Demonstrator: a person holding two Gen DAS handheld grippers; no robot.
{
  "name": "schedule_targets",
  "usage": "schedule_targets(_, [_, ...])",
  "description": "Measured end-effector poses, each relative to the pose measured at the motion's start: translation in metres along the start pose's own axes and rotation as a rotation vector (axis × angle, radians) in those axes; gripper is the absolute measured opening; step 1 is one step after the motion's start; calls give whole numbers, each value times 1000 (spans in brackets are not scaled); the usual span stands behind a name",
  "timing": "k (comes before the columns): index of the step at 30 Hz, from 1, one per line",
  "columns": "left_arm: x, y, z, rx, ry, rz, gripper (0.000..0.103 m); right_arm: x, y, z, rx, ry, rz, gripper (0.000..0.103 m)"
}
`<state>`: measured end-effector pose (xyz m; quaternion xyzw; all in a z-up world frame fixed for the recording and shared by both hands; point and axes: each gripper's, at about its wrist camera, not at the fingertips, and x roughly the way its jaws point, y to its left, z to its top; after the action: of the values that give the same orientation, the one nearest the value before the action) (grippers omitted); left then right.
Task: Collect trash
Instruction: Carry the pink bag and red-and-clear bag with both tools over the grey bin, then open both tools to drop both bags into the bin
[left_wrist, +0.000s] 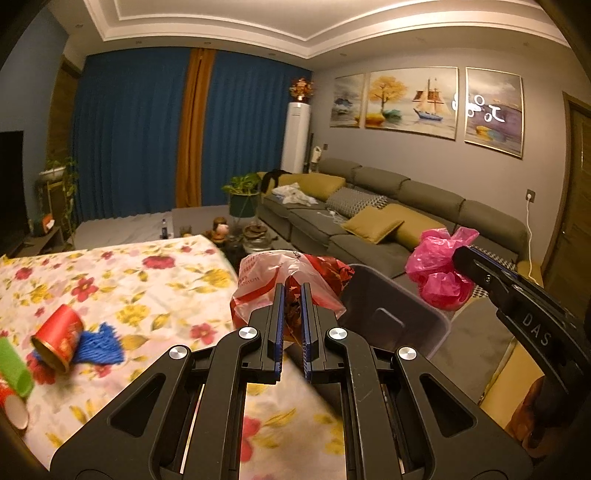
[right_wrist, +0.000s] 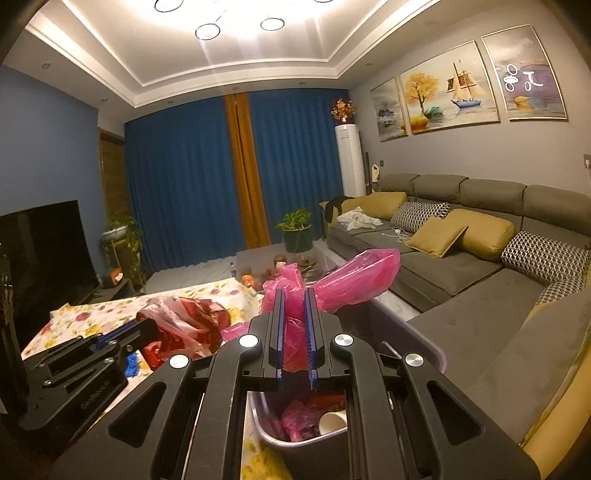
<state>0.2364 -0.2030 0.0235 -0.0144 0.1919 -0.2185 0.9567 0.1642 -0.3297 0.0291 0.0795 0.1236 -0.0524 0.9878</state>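
The red-and-white plastic bag (left_wrist: 284, 280) hangs pinched between the nearly closed jaws of the left gripper (left_wrist: 293, 295), past the far edge of the floral tablecloth (left_wrist: 140, 288) and just beside the grey bin (left_wrist: 399, 314). The right gripper (right_wrist: 295, 306), jaws likewise almost together, clamps a crumpled pink bag (right_wrist: 332, 280) directly above that bin (right_wrist: 280, 441), whose open top shows more pink plastic and a white paper cup (right_wrist: 332, 422) inside. Both bags hang in the air, apart from each other, with the bin's rim between and below them. On the tablecloth a red can (left_wrist: 59, 338) lies tipped on a blue tassel (left_wrist: 99, 345) near a green tube (left_wrist: 14, 369) at the left edge. Beyond the bin, open floor separates the table from the grey sofa (right_wrist: 461, 273).
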Motion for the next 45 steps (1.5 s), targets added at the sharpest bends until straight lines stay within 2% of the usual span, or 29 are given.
schedule_targets(13, [46,-30,5,6,15,-52,7,19,-18,5,30,-13,-18,11])
schedule_targets(27, [77,-34,1,-13,42,-77,8,33,-32,3,65,-18,22,12])
schedule_targets(30, [82,-34,1,-16,51,-92,8,35,-35,4,81,-29,30,21])
schedule_targets(34, [91,-28,-1,-6,64,-112,10,35,-40,4,84,-38,24,26])
schedule_targets(36, [93,-27,-2,4,70,-99,15,35,-42,4,89,-34,17,28])
schedule_targets(37, [94,-25,-4,4,73,-90,21,35,-43,4,91,-32,15,30])
schedule_targets(38, [94,-25,-5,2,75,-83,31,34,-44,3,97,-29,12,32])
schedule_targets(40, [93,-20,-6,-12,74,-77,44,34,-47,3,102,-27,7,43])
schedule_targets(42, [87,-16,-8,-15,67,-65,52,30,-46,2,102,-30,-5,55])
schedule_targets(44, [81,-13,-9,-12,56,-47,65,26,-46,1,97,-38,-14,58])
schedule_targets(45, [77,-11,-10,-12,52,-37,67,24,-45,0,97,-36,-17,62])
